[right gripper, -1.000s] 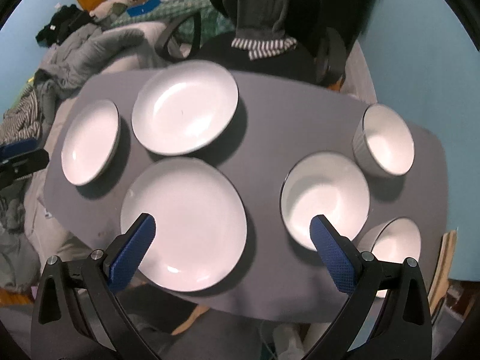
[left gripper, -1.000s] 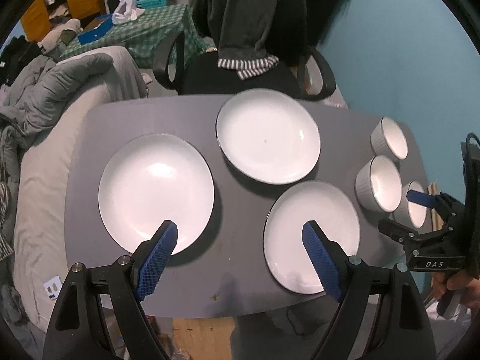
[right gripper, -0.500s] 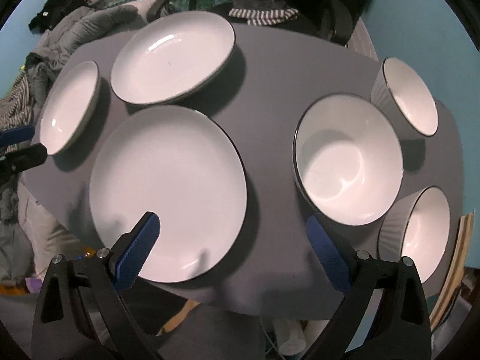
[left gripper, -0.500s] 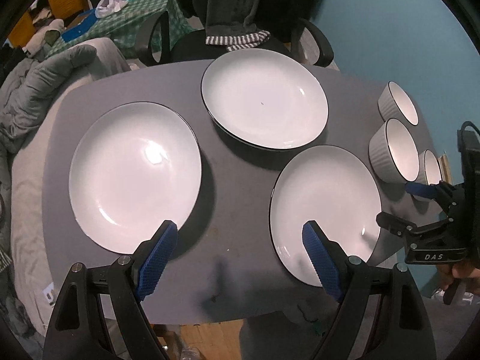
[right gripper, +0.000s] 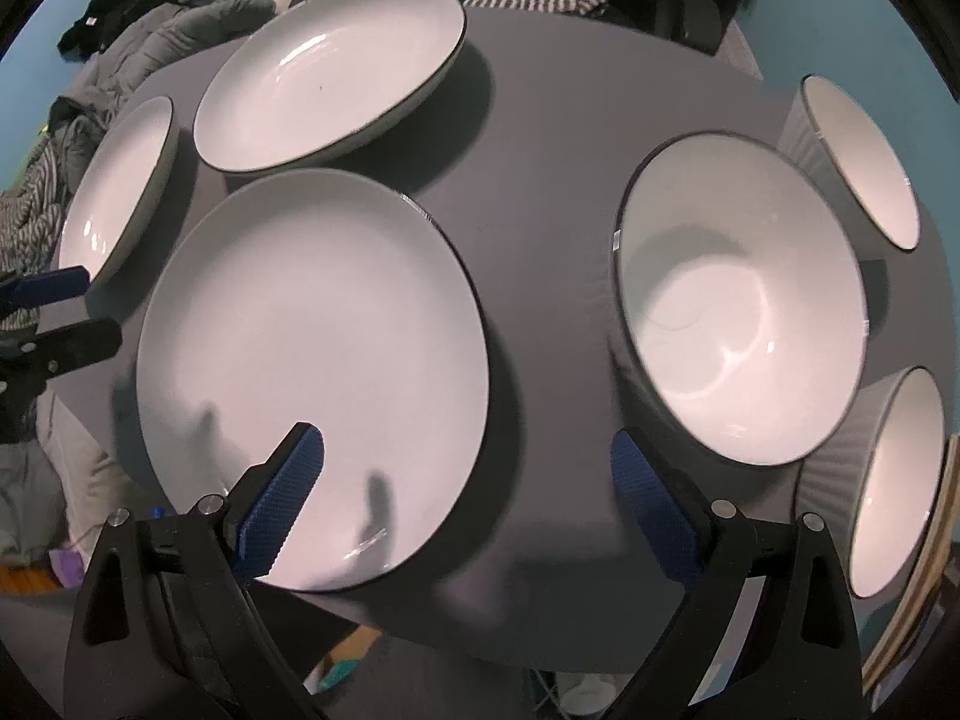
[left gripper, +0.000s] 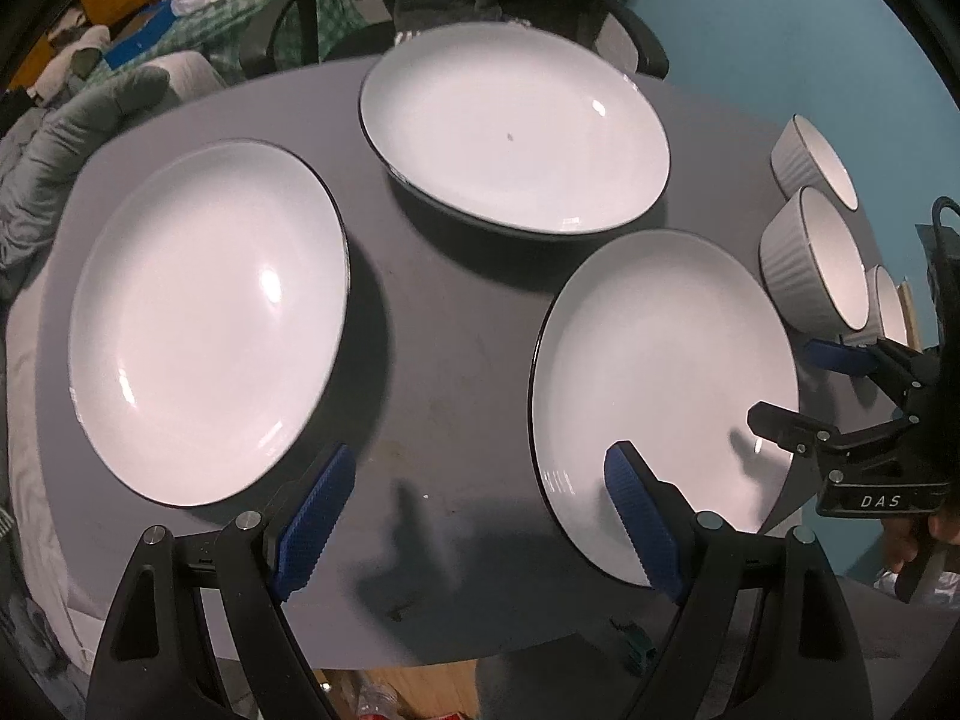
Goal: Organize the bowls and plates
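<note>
Three white plates are lying on the grey table (left gripper: pixel 444 324): the left plate (left gripper: pixel 207 324), the far plate (left gripper: pixel 516 126) and the near-right plate (left gripper: pixel 666 384). Three ribbed bowls (right gripper: pixel 741 300) are sitting in a row at the table's right edge. You are holding your left gripper (left gripper: pixel 480 516) above the near edge, fingers wide apart, and your right gripper (right gripper: pixel 468 498) likewise spread, gripping nothing.

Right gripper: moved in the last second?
Yes. The right gripper has come down and forward toward the grey table; the near plate and middle bowl loom larger.
</note>
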